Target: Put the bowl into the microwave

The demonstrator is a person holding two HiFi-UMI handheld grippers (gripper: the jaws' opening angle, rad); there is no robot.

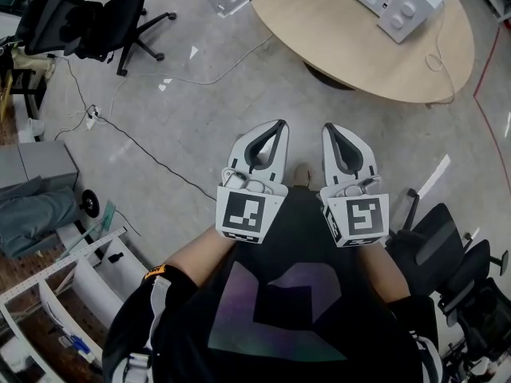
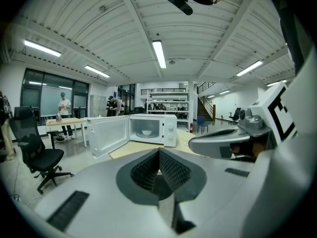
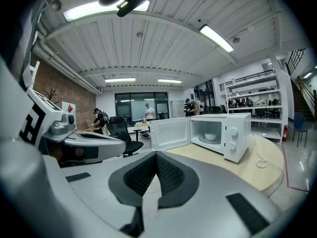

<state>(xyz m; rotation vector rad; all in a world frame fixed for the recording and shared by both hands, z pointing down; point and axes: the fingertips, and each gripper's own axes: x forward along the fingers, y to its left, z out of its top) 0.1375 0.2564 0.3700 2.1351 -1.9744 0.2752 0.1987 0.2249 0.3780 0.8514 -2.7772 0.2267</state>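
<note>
A white microwave stands on a pale wooden oval table some way ahead, its door swung wide open to the left. A small white bowl sits inside the cavity, also seen as the bowl in the right gripper view. In the head view only part of the microwave shows at the top edge. My left gripper and right gripper are held side by side close to my body, over the floor and short of the table. Both are shut and hold nothing.
Black office chairs stand at the far left and near right. A cable runs across the concrete floor. A white shelf rack is at my left. People stand far off by a table.
</note>
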